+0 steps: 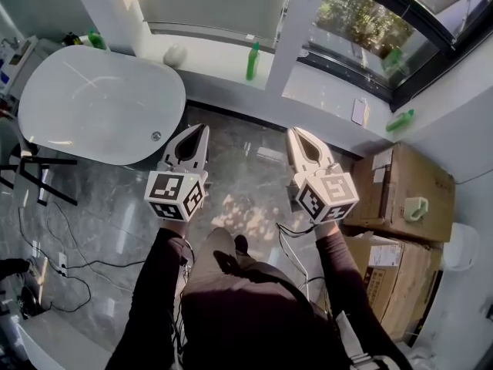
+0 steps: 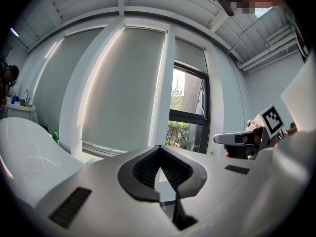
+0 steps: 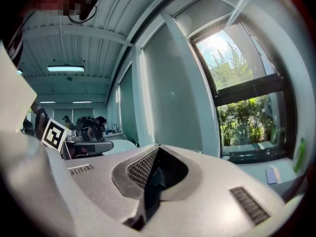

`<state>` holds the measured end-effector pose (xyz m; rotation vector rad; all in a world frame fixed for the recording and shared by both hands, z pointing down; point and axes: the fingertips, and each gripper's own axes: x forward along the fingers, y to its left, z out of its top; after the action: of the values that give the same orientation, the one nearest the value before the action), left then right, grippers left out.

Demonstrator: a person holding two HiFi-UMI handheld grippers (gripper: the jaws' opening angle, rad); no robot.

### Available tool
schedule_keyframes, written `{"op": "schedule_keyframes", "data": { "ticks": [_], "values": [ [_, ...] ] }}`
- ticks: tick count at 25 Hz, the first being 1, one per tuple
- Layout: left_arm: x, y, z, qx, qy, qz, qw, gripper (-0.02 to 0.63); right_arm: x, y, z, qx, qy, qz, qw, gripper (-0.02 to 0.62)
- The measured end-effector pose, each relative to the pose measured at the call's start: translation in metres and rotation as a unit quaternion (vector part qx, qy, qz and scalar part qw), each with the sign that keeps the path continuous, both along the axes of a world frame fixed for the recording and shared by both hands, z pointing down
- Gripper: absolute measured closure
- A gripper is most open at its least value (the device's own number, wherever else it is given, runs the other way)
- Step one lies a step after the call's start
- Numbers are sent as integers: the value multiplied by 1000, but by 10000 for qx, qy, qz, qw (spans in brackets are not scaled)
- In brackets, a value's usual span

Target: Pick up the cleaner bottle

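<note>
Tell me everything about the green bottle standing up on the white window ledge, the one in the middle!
The green bottle is tall and slim with a narrower top. It looks like plastic and is green all over. It stands upright on the white window ledge, below the pulled-down blind and just left of the white post. Only the ledge touches it. Its cap and any label are too small to make out.

White window ledge [image 1: 216,56]: green cleaner bottle [image 1: 252,60] upright, white rounded object [image 1: 175,55] to its left, flat white card [image 1: 359,111] and second green bottle [image 1: 400,119] further right. Marble floor [image 1: 246,176]: cardboard boxes [image 1: 400,183], cables [image 1: 69,272].
</note>
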<state>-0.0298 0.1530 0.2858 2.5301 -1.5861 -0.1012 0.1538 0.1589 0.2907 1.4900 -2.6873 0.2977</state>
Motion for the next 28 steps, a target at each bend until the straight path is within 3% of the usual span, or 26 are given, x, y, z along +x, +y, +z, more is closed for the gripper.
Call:
{"op": "schedule_keyframes", "data": {
  "ticks": [10,28],
  "values": [
    [11,-60,8,-84,-15,203,9998,600,6,-49,9,-116,4,155,9998,594],
    [-6,-227,39,-416,-101,532,9977,600,-30,-204,30,-306,133,247,9991,594]
  ]
}}
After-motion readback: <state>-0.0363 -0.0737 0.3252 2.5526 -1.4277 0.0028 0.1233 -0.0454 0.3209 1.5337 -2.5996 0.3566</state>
